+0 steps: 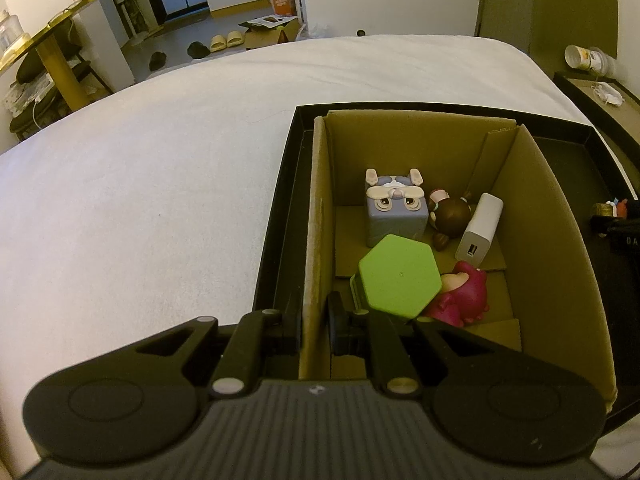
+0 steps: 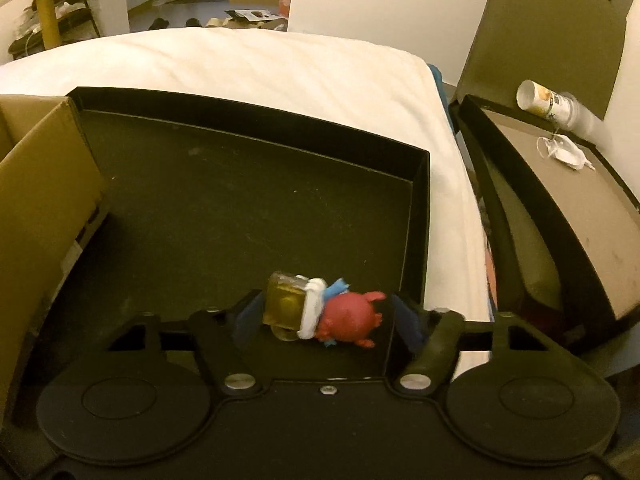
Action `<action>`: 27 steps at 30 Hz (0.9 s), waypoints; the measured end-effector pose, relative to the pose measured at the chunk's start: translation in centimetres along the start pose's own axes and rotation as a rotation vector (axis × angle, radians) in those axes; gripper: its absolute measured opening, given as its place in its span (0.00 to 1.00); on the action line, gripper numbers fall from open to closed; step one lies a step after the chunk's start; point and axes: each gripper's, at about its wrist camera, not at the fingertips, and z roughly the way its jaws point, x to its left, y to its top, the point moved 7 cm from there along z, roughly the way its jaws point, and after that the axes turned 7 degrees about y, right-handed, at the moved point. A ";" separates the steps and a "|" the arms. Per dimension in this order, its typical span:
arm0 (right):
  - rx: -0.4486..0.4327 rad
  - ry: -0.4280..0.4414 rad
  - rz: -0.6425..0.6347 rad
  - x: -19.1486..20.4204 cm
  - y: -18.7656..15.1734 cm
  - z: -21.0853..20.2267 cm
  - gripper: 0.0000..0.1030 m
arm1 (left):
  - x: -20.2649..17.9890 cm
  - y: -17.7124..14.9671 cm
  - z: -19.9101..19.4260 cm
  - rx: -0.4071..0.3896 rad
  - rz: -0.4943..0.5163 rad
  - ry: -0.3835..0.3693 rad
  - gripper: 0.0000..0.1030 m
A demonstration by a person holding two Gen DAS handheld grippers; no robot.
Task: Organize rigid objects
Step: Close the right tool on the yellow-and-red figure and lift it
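Note:
In the left wrist view a cardboard box (image 1: 552, 248) sits inside a black tray (image 1: 280, 200) on a white bed. The box holds a grey cube dog toy (image 1: 394, 212), a brown figure (image 1: 450, 214), a white charger (image 1: 480, 226), a green hexagonal container (image 1: 398, 276) and a pink bear toy (image 1: 466, 292). My left gripper (image 1: 314, 320) is shut on the box's left wall. In the right wrist view a red figure with a yellow block (image 2: 324, 312) lies on the tray floor (image 2: 240, 216) between the fingers of my open right gripper (image 2: 326, 320).
The white bed (image 1: 140, 180) spreads to the left and behind. A bedside table (image 2: 580, 208) at the right holds a tipped cup (image 2: 548, 102) and a face mask (image 2: 566, 152). The box wall (image 2: 40, 200) stands left of the right gripper.

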 end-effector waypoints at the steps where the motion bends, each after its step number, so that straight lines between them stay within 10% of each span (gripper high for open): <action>1: -0.005 -0.006 0.000 0.1 0.0 -0.2 0.59 | 0.0 0.0 0.0 0.000 -0.001 -0.001 0.11; 27: -0.133 0.056 -0.213 6.1 3.8 -6.7 0.58 | 0.6 -0.5 -0.2 -0.018 -0.023 -0.060 0.08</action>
